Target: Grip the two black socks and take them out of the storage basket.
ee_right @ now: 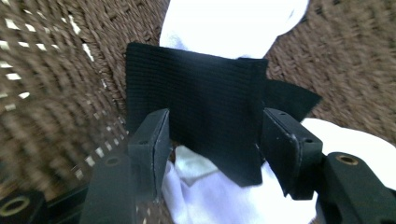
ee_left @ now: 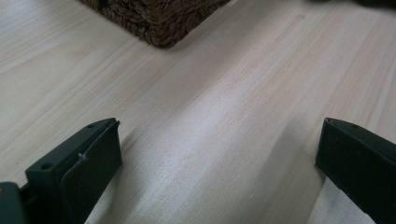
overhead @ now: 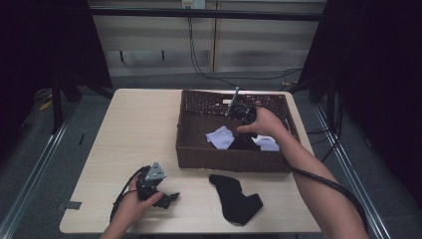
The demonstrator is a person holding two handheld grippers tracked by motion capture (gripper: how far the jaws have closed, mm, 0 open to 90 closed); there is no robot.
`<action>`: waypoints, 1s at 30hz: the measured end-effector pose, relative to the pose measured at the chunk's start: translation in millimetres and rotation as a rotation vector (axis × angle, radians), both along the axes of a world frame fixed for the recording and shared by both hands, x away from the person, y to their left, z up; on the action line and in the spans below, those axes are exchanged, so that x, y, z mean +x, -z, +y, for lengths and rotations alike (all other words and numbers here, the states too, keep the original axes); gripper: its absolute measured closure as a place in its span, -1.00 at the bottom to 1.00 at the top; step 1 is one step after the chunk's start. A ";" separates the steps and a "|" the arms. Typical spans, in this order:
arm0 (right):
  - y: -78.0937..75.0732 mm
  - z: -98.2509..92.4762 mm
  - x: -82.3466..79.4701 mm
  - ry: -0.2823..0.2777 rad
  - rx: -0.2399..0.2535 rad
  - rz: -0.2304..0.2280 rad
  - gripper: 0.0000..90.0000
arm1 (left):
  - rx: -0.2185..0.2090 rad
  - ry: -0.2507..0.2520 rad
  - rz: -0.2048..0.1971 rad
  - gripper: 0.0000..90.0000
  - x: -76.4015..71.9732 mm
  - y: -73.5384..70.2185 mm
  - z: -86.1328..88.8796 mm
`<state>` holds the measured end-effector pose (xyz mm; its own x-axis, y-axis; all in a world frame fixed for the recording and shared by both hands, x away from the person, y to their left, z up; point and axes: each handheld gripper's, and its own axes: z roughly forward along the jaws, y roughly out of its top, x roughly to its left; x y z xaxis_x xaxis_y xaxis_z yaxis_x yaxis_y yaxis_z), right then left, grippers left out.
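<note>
Black sock in basket (ee_right: 205,121): lies on white socks (ee_right: 233,23) inside the wicker basket (overhead: 199,149), between the right gripper's (ee_right: 212,140) jaws.
High view: right hand (overhead: 263,122) reaches down into the basket's middle, forearm slanting in from the near right; left gripper (overhead: 166,199) rests low on the table (overhead: 129,129) at the near left; a second black sock (overhead: 234,198) lies flat just near of the basket.
Left gripper view: jaws spread wide over bare wood, pinching nothing.
Right gripper view: jaws part-open, flanking the black cuff; pads seem not yet pressing.
Risk: closing here could pinch white fabric underneath too, lifting two socks together.
</note>
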<state>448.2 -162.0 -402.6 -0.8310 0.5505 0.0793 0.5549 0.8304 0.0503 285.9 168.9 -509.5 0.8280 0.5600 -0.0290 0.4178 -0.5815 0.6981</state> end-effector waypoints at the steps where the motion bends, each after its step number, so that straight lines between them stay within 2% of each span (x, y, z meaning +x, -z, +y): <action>1: 4.3 0.2 0.3 0.003 0.005 0.004 -0.04 | 0.006 -0.002 -0.008 -1.00 0.1 -0.3 0.2; 6: 18.7 -1.1 1.5 0.008 -0.003 0.012 -0.04 | -0.001 0.000 0.000 -1.00 0.0 0.0 0.0; 9: 34.2 -3.4 1.5 0.015 0.003 0.032 -0.04 | 0.000 0.000 0.000 -1.00 0.0 0.0 0.0; 13: 47.3 -3.4 1.6 -0.014 -0.017 0.038 0.06 | 0.003 0.000 -0.004 -1.00 0.1 -0.1 0.1; 19: 53.5 2.3 -0.2 -0.032 -0.052 0.032 0.19 | 0.006 -0.002 -0.009 -1.00 0.1 -0.3 0.3; 21: 54.6 3.2 0.1 -0.036 -0.060 0.022 0.33 | 0.003 0.001 -0.004 -1.00 0.1 -0.1 0.2; 24: 54.0 5.1 1.0 -0.026 -0.081 0.038 0.60 | 0.006 -0.002 -0.008 -1.00 0.1 -0.3 0.3; 30: 53.7 9.7 0.5 -0.057 -0.097 0.050 0.79 | 0.002 0.001 -0.003 -1.00 0.1 -0.1 0.1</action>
